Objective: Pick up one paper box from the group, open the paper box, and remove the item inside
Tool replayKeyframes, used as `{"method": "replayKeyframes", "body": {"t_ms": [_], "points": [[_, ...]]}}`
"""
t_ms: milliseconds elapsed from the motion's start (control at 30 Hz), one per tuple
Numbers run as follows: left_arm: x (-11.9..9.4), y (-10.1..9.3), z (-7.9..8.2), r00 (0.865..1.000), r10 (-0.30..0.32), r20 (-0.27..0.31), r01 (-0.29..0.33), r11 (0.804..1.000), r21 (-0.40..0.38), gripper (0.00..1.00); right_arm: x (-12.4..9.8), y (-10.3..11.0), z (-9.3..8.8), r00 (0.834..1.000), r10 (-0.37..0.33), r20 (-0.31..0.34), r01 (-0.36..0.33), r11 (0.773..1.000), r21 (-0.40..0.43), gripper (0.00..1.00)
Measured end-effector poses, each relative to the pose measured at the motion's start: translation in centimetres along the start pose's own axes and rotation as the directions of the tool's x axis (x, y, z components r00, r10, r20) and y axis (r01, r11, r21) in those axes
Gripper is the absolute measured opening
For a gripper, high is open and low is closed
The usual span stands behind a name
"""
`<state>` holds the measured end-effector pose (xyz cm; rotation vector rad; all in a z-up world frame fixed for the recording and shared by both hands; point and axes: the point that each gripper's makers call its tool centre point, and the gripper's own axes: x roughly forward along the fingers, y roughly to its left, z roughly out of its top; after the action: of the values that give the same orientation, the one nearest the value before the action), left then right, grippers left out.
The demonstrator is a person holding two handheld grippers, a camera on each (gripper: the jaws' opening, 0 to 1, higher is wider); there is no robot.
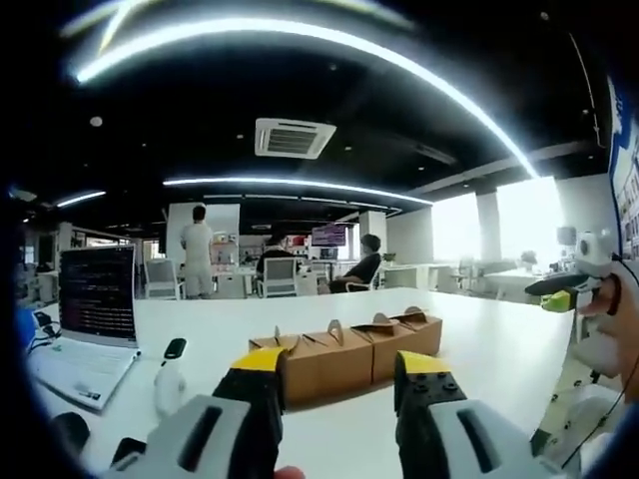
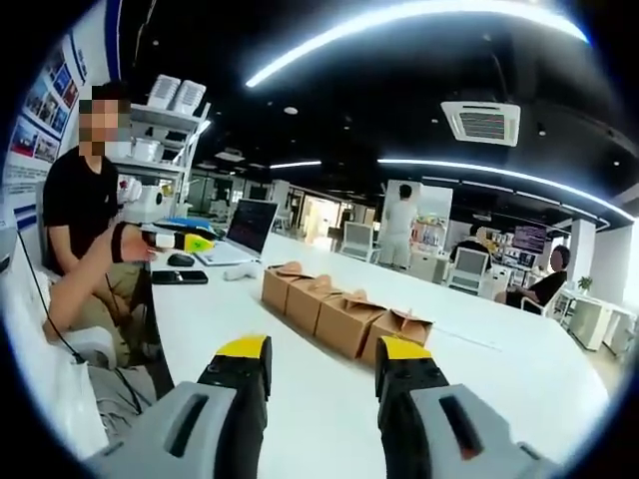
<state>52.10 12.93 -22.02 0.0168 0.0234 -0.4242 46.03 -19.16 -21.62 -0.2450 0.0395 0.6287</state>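
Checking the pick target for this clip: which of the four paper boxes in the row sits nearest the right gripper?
The end box closest to the right gripper, just beyond its right-hand jaw tip; the other three boxes run away from it toward the laptop.

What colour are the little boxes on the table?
The paper boxes are plain brown, like cardboard, standing in a row on the white table. The right gripper view shows them best.

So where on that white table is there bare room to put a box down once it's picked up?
The table is bare between the row of paper boxes and both open hand-held grippers, left and right; also wide and bare beyond the boxes. It is crowded by the laptop, with a mouse and phone beside a seated person.
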Motion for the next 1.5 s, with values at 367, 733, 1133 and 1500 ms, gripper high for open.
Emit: {"method": "replayKeyframes", "body": {"t_ms": [367, 733, 1133, 1500], "points": [[2.9, 3.0, -0.2, 0.997, 0.068, -0.041, -0.068, 0.998, 0.013, 0.43, -0.2, -0.5, -0.2, 1.0, -0.006, -0.002, 0.006, 1.0, 0.006, 0.42], [6.5, 3.2, -0.6, 0.995, 0.039, -0.087, -0.041, 0.999, -0.019, 0.41, 0.0, -0.4, -0.3, 1.0, -0.001, -0.005, 0.001, 1.0, 0.01, 0.42], [9.3, 3.7, -0.2, 0.994, 0.039, -0.106, -0.04, 0.999, -0.003, 0.38, -0.2, -0.3, -0.2, 1.0, -0.002, -0.004, 0.002, 1.0, 0.006, 0.42], [11.9, 4.8, -0.6, 0.987, 0.067, -0.149, -0.065, 0.998, 0.022, 0.36, -0.1, -0.3, -0.1, 1.0, 0.005, -0.004, -0.005, 1.0, 0.001, 0.42]]}}
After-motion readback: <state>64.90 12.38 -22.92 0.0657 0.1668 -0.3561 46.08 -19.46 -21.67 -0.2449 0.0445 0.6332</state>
